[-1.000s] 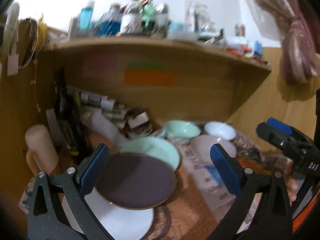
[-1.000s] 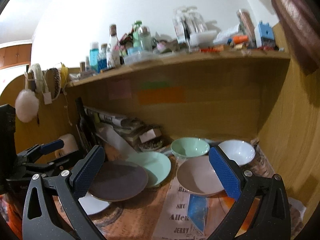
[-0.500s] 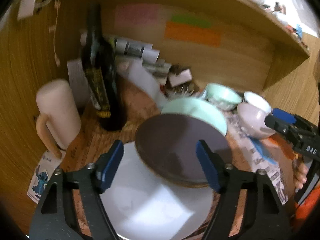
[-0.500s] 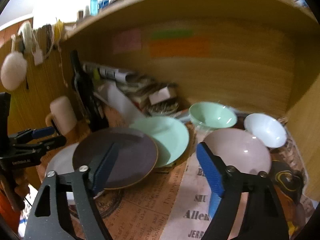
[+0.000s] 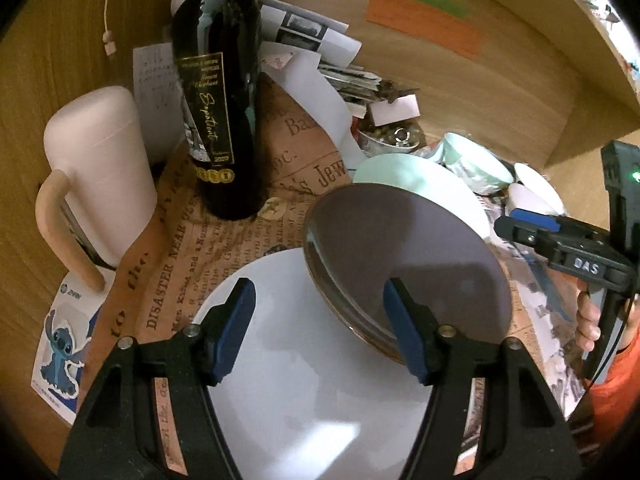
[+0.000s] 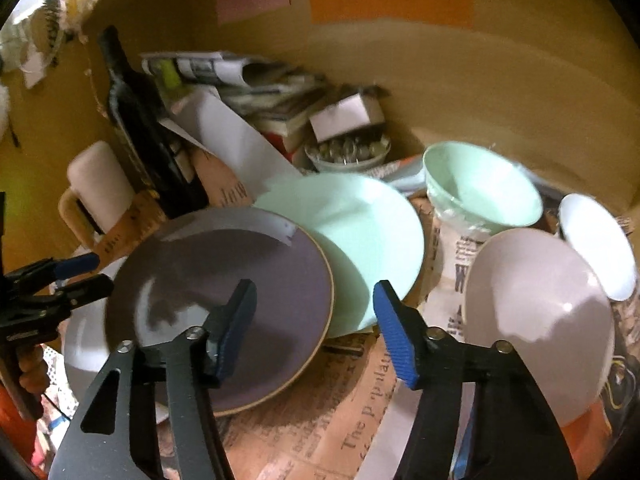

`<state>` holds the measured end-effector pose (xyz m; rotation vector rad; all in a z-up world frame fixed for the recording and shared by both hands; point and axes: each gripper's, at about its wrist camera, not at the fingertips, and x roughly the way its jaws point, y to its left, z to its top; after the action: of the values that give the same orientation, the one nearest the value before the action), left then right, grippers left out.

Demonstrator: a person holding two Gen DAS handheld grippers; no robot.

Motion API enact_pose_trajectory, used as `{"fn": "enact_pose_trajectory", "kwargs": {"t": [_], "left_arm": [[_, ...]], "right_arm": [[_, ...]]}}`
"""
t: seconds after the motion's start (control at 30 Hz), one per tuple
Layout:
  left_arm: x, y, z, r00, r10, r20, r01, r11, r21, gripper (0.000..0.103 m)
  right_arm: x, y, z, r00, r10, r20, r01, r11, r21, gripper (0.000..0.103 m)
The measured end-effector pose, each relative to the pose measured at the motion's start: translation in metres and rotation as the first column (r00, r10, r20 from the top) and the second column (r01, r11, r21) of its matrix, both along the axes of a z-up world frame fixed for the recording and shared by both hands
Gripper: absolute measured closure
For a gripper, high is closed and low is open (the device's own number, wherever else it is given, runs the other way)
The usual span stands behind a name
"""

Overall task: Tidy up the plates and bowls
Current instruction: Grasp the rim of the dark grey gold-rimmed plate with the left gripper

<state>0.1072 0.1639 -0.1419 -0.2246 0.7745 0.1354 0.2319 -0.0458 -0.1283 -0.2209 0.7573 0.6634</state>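
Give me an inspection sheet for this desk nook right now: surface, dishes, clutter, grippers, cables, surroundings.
Surface: newspaper sheets cover the desk.
Job's things: purple plate overlaps white plate and green plate; green bowl, pink bowl, white bowl at right.
Clutter: wine bottle, pink mug, paper pile.
Grippers: left gripper and right gripper open, jaws just closing, nothing held.
Cables: white cord on left wall.
Surroundings: wooden back wall with sticky notes.

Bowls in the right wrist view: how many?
3. Mint green bowl at the back, white bowl at far right, pale pink bowl in front of both, nearest the camera. More may be hidden behind the clutter.
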Motion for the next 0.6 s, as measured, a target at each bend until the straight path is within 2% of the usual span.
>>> {"fn": "enact_pose_trajectory", "kwargs": {"t": [0.13, 0.27, 0.37, 0.5, 0.6], "left_arm": [[0.005, 0.003, -0.005, 1.000, 0.001, -0.008, -0.001, 1.000, -0.019, 0.036], [0.010, 0.004, -0.011, 1.000, -0.009, -0.024, 0.008, 1.000, -0.030, 0.036], [0.013, 0.002, -0.016, 0.998, -0.034, -0.052, 0.031, 0.998, -0.051, 0.036], [0.015, -0.001, -0.021, 0.996, -0.048, -0.070, 0.044, 0.997, -0.060, 0.036], [0.015, -0.003, -0.023, 0.996, -0.054, -0.069, 0.048, 0.996, -0.076, 0.042]], "right_arm": [[0.022, 0.005, -0.012, 0.997, -0.005, -0.073, 0.004, 1.000, -0.013, 0.058], [0.033, 0.008, -0.023, 0.992, -0.011, -0.129, 0.009, 1.000, -0.020, 0.070], [0.039, 0.009, -0.030, 0.986, -0.009, -0.167, 0.008, 1.000, -0.007, 0.073], [0.039, 0.013, -0.033, 0.985, 0.004, -0.170, -0.006, 1.000, -0.011, 0.077], [0.041, 0.016, -0.035, 0.984, 0.015, -0.175, -0.017, 1.000, -0.013, 0.083]]}}
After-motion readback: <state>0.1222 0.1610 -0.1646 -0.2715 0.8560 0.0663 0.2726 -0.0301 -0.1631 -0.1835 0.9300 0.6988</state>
